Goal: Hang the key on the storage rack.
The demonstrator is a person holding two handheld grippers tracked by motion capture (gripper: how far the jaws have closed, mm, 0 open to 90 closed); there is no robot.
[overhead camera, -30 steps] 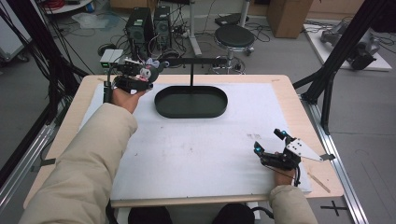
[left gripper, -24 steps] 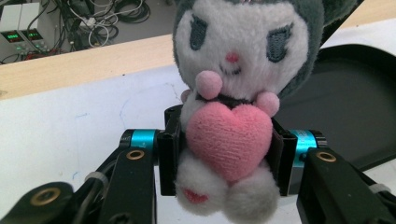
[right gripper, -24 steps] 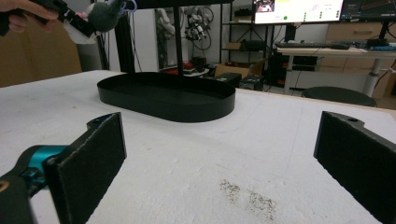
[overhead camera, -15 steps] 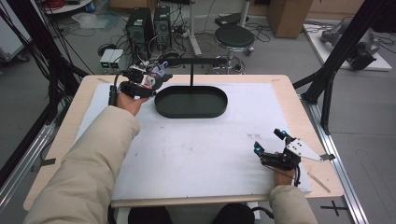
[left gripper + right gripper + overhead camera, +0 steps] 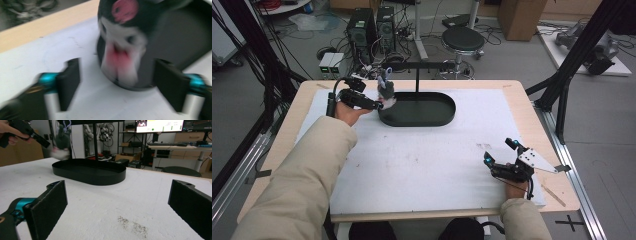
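Both grippers' jaws stand apart: left gripper facing a plush toy beside the far tray; right gripper near right.

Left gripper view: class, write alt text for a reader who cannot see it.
A blurred plush toy, black and white with pink marks, stands on the white table cover between the left gripper's open jaws, untouched by either. A black tray sits behind it.

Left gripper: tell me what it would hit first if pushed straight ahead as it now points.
Likely the plush toy: it sits dead ahead between the open jaws of the left gripper, with the black tray behind it. Blur hides the gap.
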